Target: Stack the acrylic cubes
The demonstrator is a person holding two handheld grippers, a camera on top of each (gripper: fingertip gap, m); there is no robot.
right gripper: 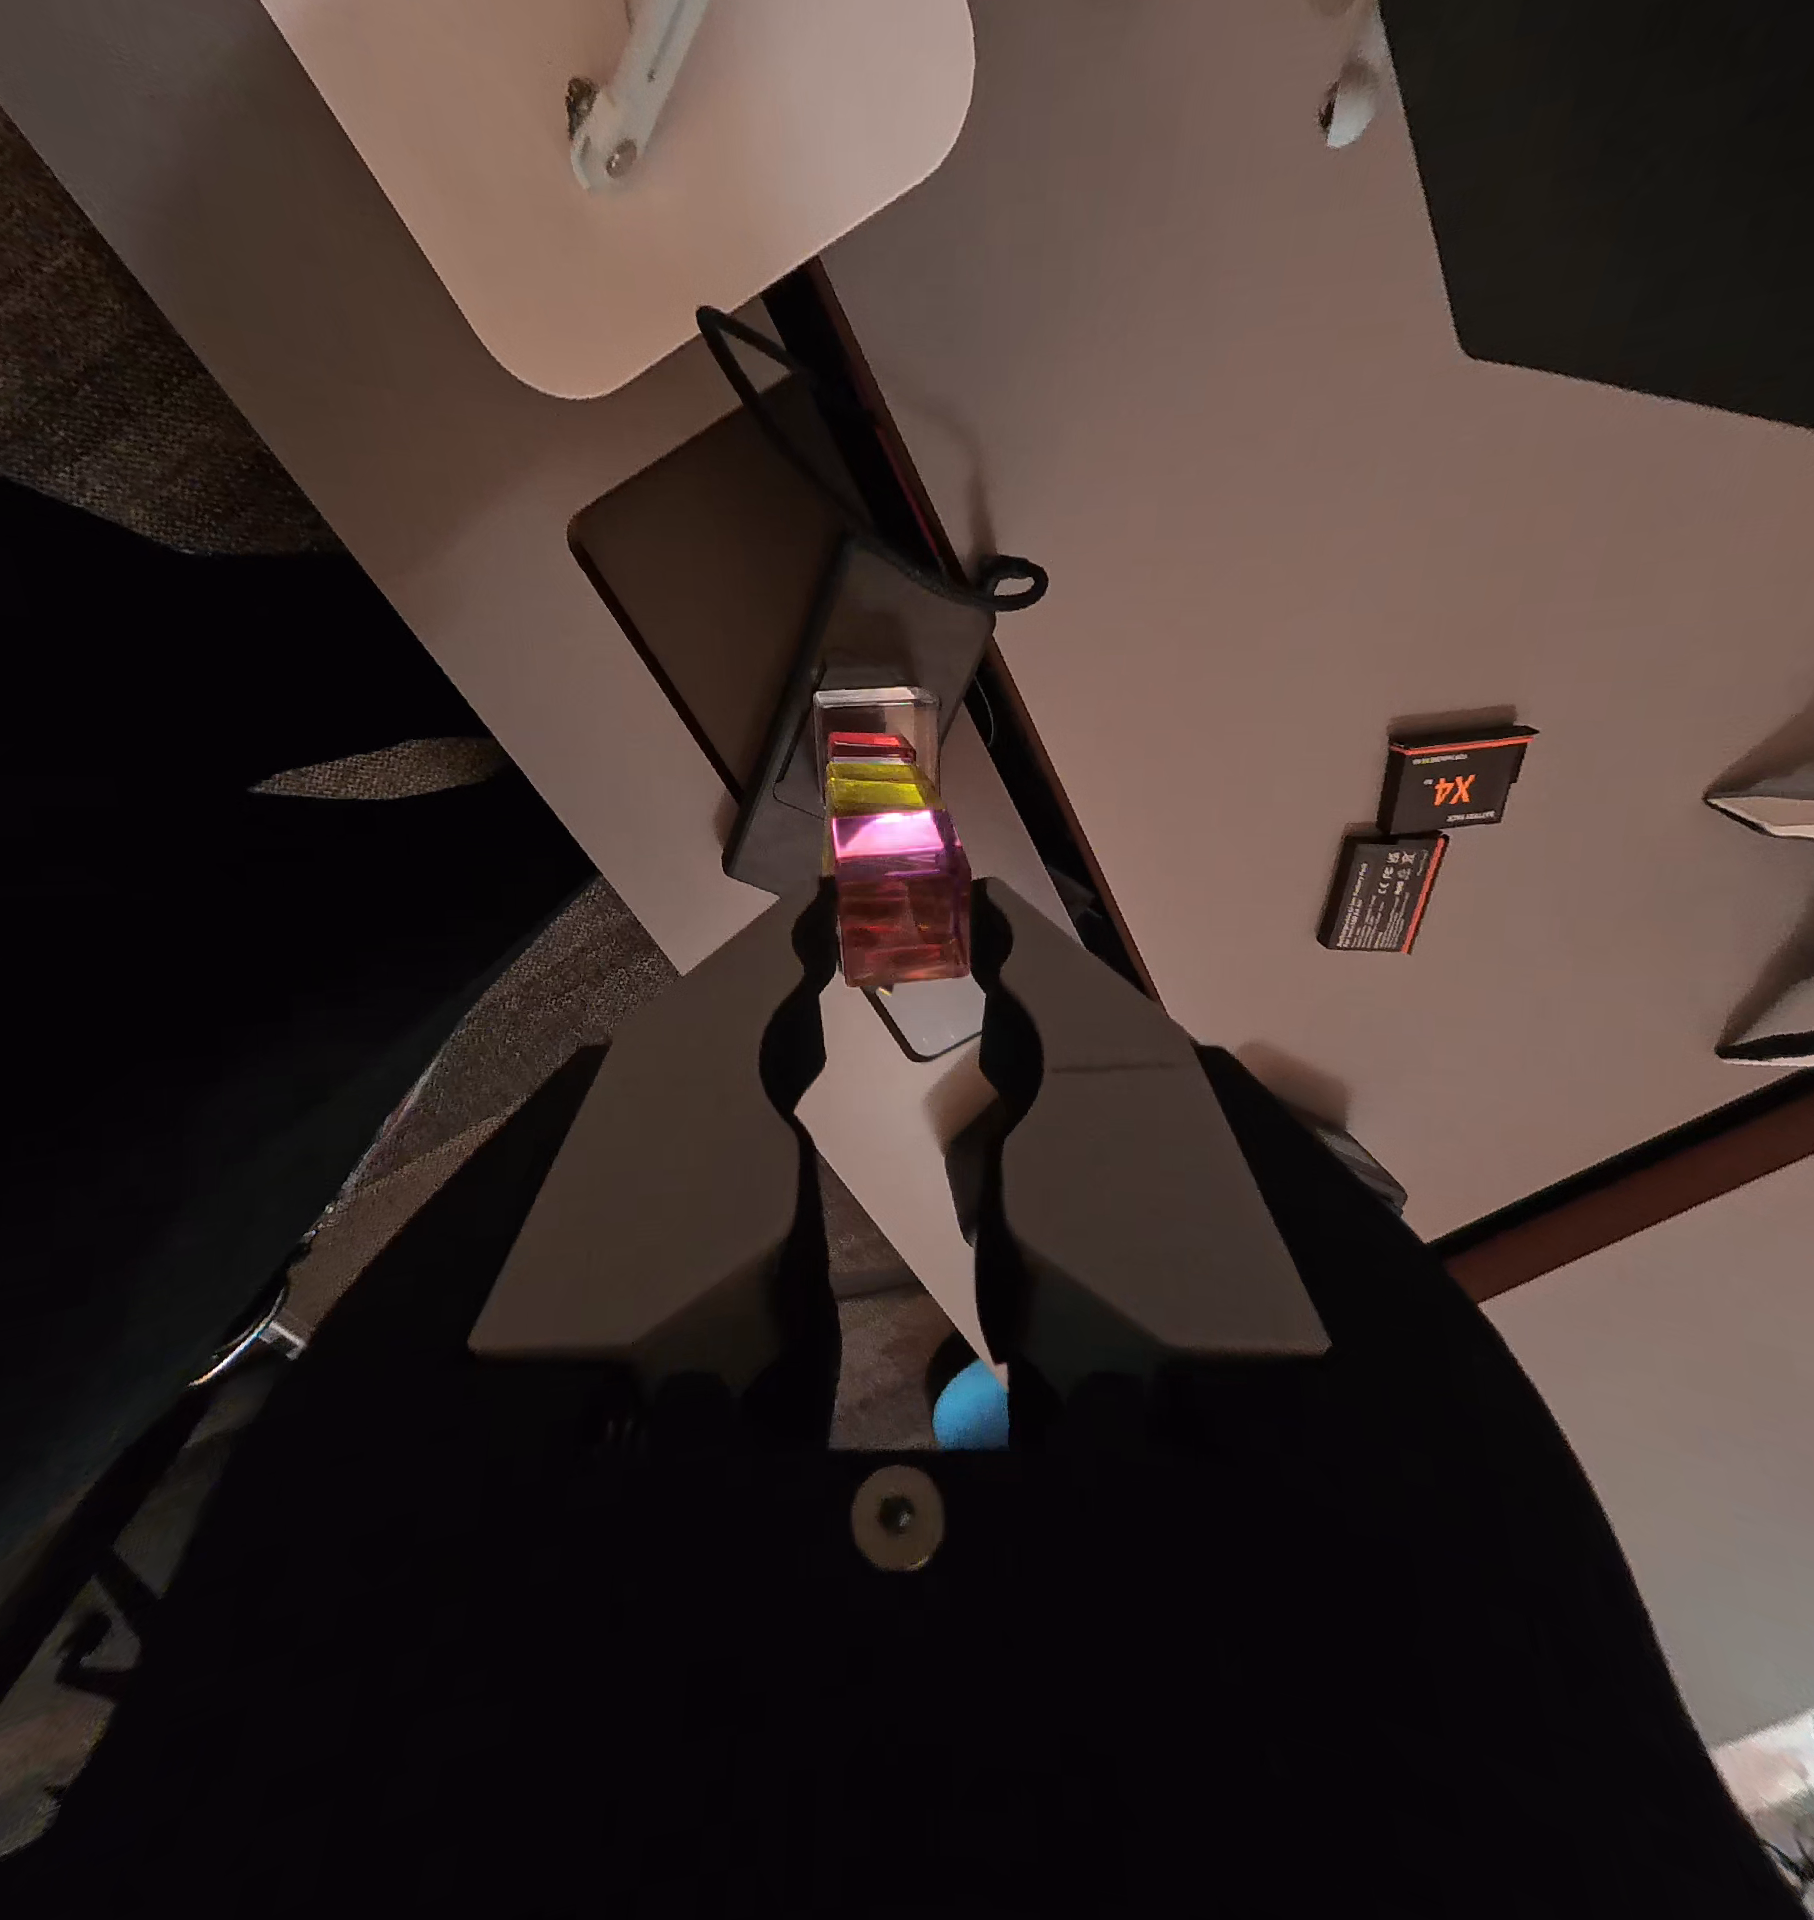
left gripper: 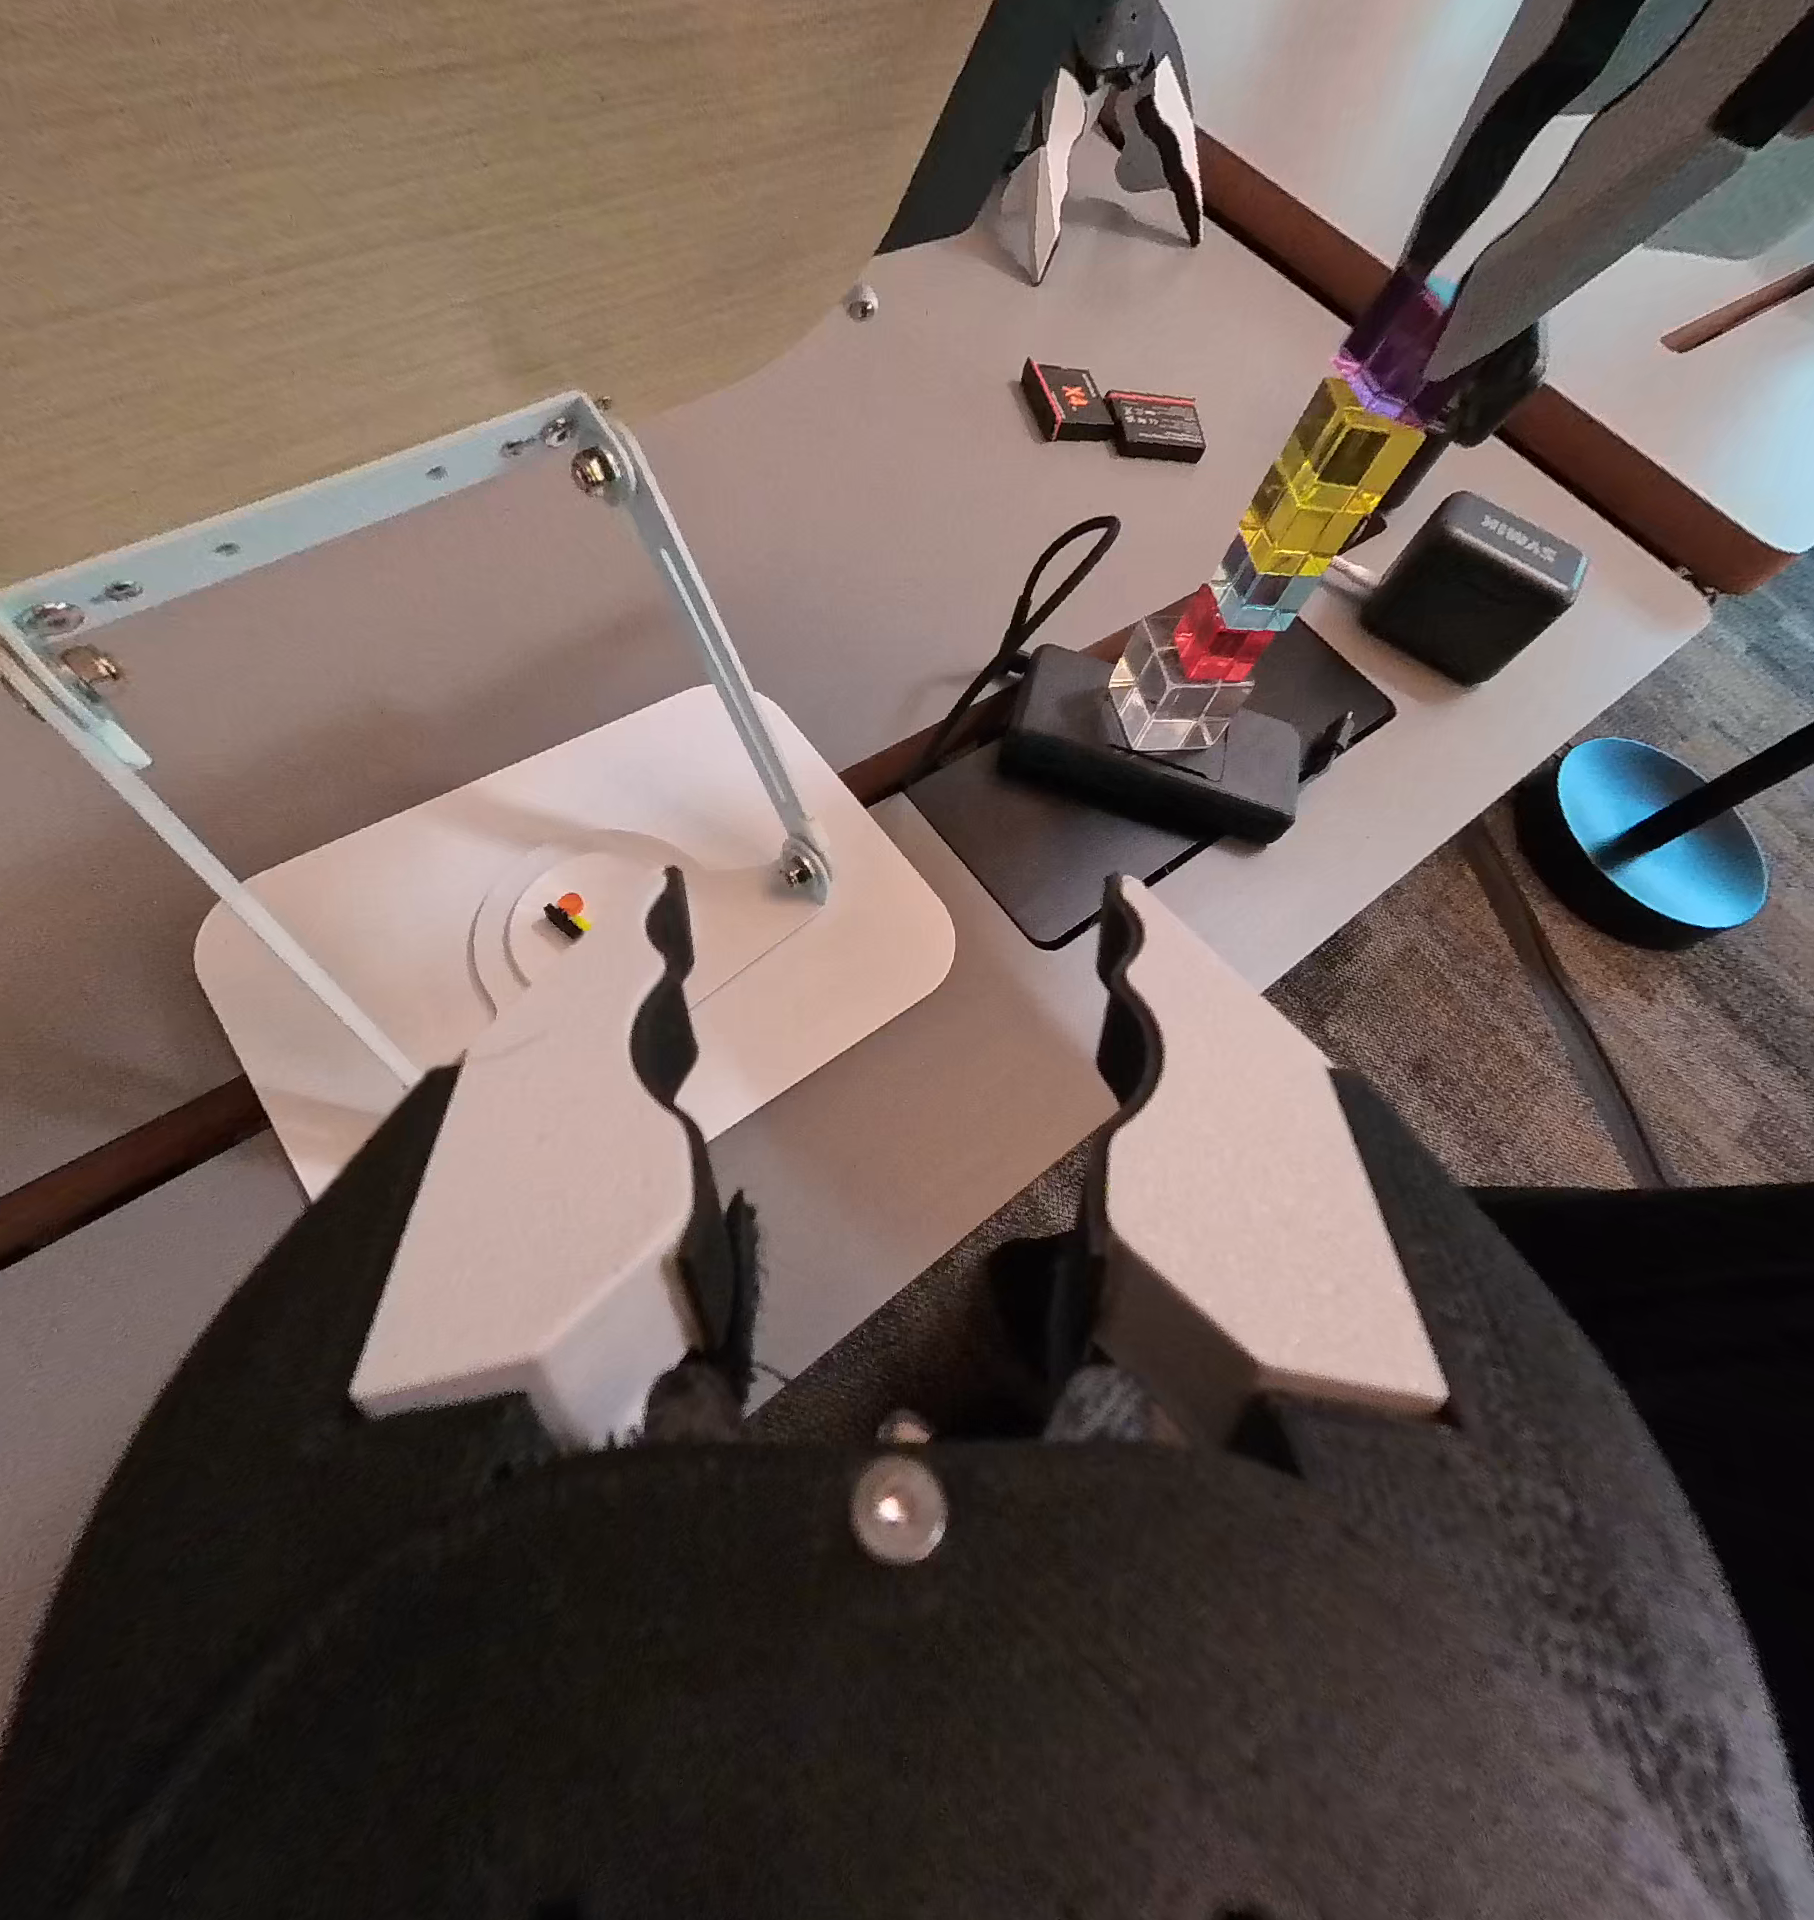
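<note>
Purple cube (right gripper: 898,904) atop stack, right gripper (right gripper: 898,935) apparently clamping, lettered black batteries (right gripper: 1422,831) beside.

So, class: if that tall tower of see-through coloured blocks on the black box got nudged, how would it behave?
The tower would probably tip: narrow, many-tiered, its blocks sitting unevenly. The glossy faces look slippery. The right gripper grips only the purple top block.

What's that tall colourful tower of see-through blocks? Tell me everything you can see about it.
The tower is a single column of glossy, see-through blocks that look like glass or acrylic. From the bottom: a clear block, a red one, a pale blue one, a tall yellow section, and a purple block on top. It stands on a flat black box on the grey table. The right gripper comes from above, a finger on each side of the purple block.
</note>
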